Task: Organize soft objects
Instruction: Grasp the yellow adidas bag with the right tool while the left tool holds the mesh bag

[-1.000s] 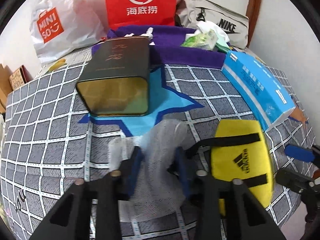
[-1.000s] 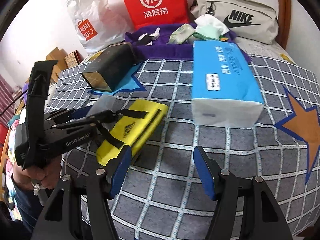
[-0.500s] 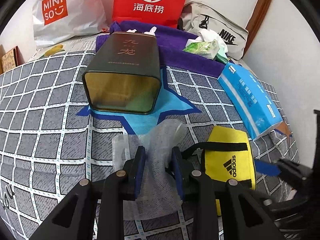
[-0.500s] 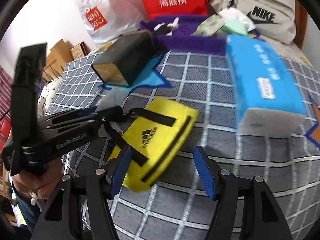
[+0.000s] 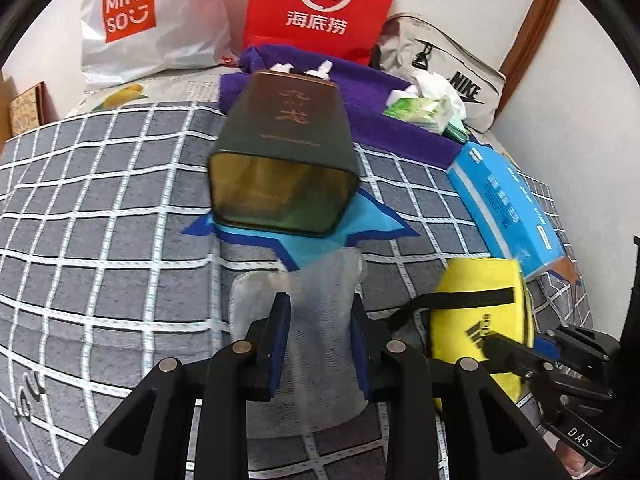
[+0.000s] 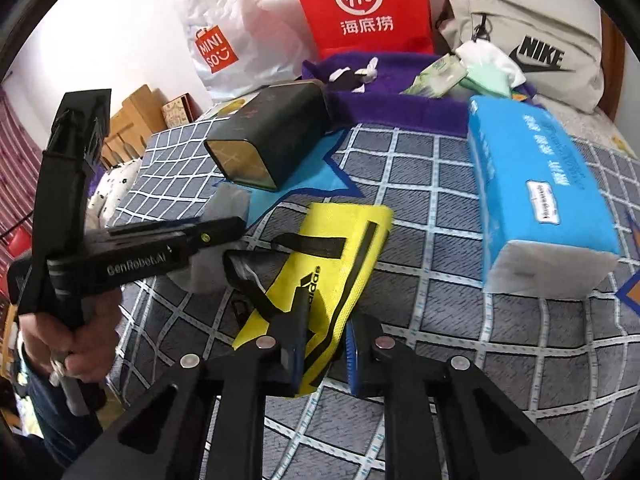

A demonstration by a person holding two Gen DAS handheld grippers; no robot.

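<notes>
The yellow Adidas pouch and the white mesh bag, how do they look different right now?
The yellow Adidas pouch is opaque bright yellow with black straps and a logo; the white mesh bag is see-through and plain. The pouch looks padded, the mesh bag thin and crumpled. The right gripper, whose jaws have just been closing, pinches the pouch's near corner; the left gripper clamps the mesh bag's middle. Both are soft and lie on the checked bedspread.

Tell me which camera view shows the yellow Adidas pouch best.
The right wrist view: the yellow pouch lies nearly whole there, logo and black straps readable, with the right gripper, whose jaws have just been closing, pinching its near corner. The left wrist view shows it at the right edge, blurred and partly hidden behind the right gripper.
</notes>
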